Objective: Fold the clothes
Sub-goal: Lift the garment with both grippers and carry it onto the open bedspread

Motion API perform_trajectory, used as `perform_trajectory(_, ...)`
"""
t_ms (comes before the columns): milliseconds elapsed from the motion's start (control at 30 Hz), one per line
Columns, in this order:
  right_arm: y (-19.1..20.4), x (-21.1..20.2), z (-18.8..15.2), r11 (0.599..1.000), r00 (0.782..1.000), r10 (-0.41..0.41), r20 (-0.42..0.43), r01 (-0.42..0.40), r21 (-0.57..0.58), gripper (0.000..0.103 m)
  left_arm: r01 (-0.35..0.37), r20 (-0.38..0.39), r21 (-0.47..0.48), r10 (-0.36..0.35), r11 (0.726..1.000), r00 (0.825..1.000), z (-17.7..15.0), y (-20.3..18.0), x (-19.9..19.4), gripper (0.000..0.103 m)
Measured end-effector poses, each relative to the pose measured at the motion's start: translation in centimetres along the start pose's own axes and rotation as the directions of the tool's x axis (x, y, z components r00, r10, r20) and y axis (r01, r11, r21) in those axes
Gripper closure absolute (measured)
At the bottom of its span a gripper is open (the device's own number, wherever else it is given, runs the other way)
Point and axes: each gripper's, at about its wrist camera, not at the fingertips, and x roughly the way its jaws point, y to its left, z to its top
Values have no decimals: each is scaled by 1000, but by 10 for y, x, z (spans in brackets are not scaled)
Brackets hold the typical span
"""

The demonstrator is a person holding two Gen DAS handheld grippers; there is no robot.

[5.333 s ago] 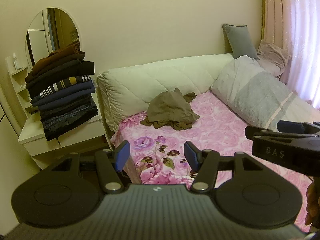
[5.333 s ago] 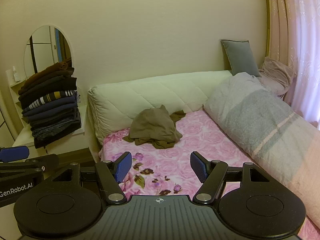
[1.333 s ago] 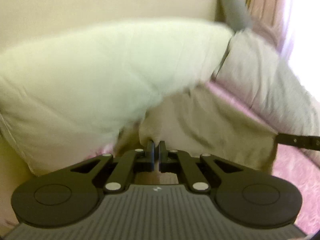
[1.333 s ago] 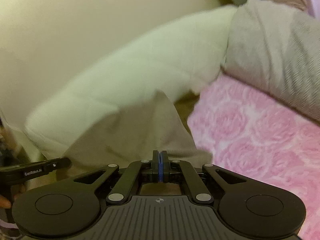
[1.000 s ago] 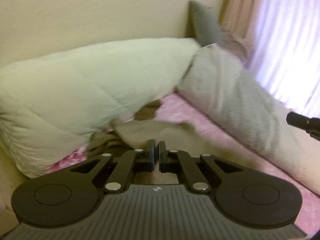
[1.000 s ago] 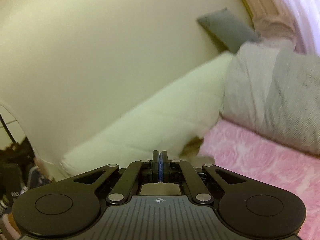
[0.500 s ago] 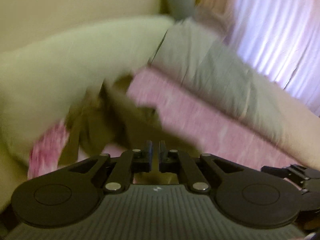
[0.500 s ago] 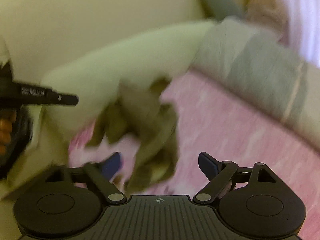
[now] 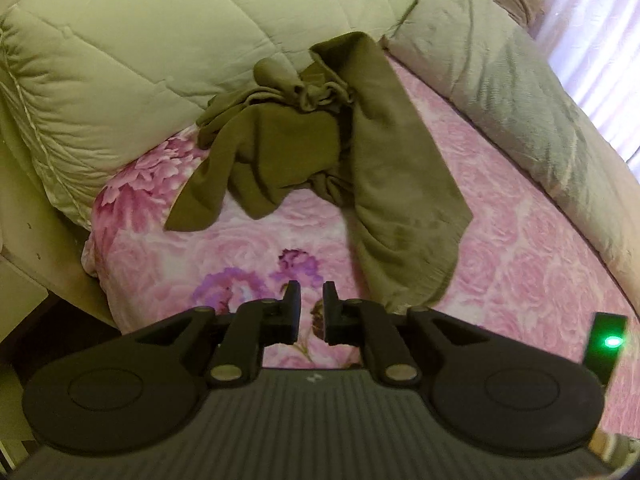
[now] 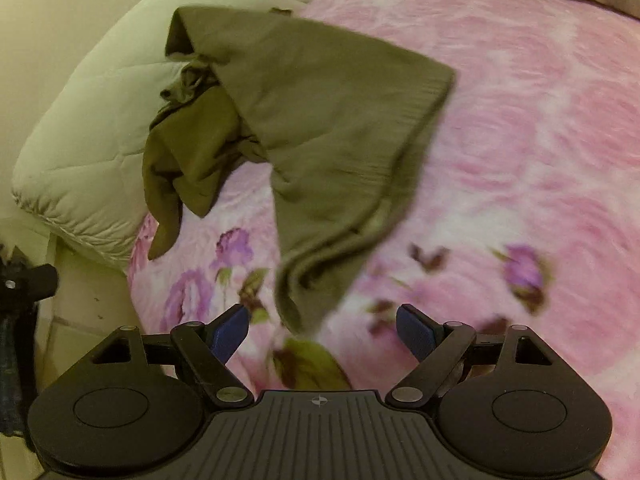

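Note:
An olive-brown garment [image 9: 328, 144] lies crumpled on the pink floral bedspread [image 9: 520, 240], its far end bunched against the quilted cream headboard cushion [image 9: 140, 40]. One long flap reaches toward me. My left gripper [image 9: 307, 300] hovers just short of that flap's near edge, jaws a narrow gap apart and empty. In the right wrist view the same garment [image 10: 304, 120] lies ahead, and my right gripper [image 10: 322, 328] is wide open and empty, with the flap's near tip between its blue pads [image 10: 230, 330].
A rolled grey-and-beige duvet [image 9: 532, 88] runs along the bed's right side by the curtained window. The bed's left edge and a white bedside unit [image 9: 20, 272] are at the left. The left gripper's body shows at the left edge of the right wrist view [image 10: 20, 280].
Both grippers were shut on the garment and pulled it toward me. Now both have let go and it lies spread on the bedspread; the right opened first and wide, the left only slightly.

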Motion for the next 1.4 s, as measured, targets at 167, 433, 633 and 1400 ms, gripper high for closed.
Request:
perform_trajectory(167,13,51,3,998,999,-32,-20,31,-57,91,-16,-3,10,16,1000,1000,11,9,9,96)
perform_trajectory(433,-16,-59,50,960,960,222,172,-247,135,99,10,55,64,-13,998,998,34,-13,-9,96)
perform_trajectory(633,-49,-246,92,832,734,383,561,-538,135,99,74,131,128,-90,989,987,47,-65,-40,96)
perform_trajectory(1400,-331,-664,-323,554,747,-570,341,43,831,50,354,-118,459,-339,815,933,-162,-391,-119,84)
